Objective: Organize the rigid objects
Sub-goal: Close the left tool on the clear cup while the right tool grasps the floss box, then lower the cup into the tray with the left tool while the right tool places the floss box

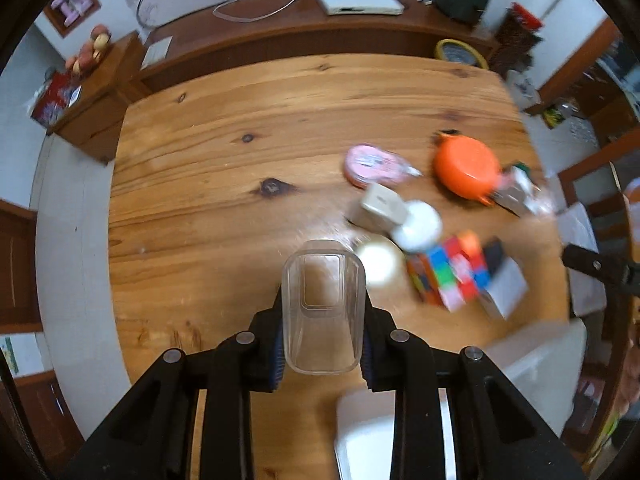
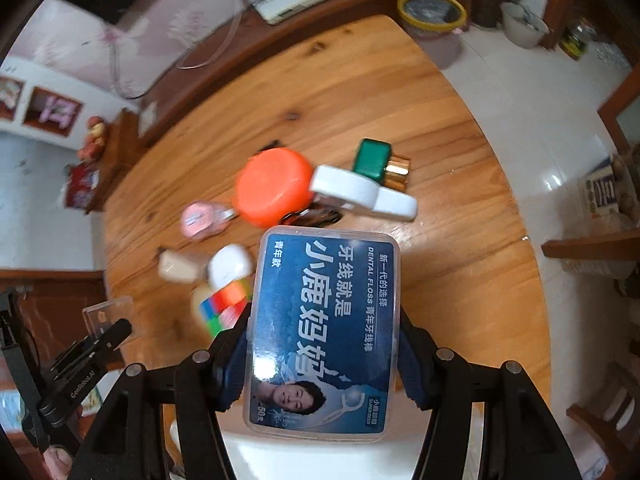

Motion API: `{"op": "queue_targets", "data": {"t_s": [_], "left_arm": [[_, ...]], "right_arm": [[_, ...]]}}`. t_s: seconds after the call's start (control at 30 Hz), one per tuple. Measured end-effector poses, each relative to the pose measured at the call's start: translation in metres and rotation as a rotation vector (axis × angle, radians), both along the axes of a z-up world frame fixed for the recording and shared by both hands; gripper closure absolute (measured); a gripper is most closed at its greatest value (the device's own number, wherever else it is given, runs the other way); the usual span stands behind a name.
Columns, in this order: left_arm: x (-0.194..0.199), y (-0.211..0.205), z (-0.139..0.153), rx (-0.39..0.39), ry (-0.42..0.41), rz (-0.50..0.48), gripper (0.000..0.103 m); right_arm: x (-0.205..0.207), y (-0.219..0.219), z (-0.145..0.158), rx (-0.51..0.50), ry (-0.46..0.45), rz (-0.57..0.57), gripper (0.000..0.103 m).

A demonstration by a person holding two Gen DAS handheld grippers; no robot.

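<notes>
Floss box [image 2: 324, 336] clamped in right tool [image 2: 324, 364]; left tool [image 1: 323, 344] grips clear case [image 1: 323, 312].

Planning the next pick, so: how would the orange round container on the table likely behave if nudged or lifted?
The orange round container looks like hard plastic, so probably stiff. It lies flat on its broad face, so a push should slide it rather than roll it, possibly into the pink case beside it. Its smooth curved rim may slip in the tongs.

pine table [image 1: 240, 120], white tiled floor [image 2: 540, 120]
</notes>
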State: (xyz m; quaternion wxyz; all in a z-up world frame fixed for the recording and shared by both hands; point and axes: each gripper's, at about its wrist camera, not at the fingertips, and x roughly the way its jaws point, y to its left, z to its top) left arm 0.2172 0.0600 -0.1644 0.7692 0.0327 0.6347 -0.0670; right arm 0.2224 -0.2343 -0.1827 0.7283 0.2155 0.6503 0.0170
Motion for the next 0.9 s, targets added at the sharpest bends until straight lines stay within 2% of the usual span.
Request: {"op": "queue_targets", "data": {"t_s": [0.2,0.33,0.5,0.63,0.9], "left_arm": [[-0.064,-0.016,0.053,-0.043,-0.063,-0.073,0.072],[-0.103,-0.027,0.057,-0.076,-0.043,-0.098,0.072],[-0.145,-0.043,0.033,-0.051,-0.007,-0.131,0.072],[-0.168,-0.054,0.009,-0.036,0.035,-0.140,0.072],[-0.182,-0.071,-0.048,0.083,0.120,-0.119,0.072]], "right_arm": [[-0.045,0.024,0.040,-0.023,-0.092,0.125,0.041],[-0.088,0.040,0.054,-0.031,-0.116,0.200,0.041],[-0.138,0.057,0.046,-0.167,-0.128,0.306,0.040],[-0.167,0.064,0.015,-0.238,-0.097,0.363,0.040],[-0.195,0.052,-0.039,-0.296,-0.017,0.378,0.040]]}}
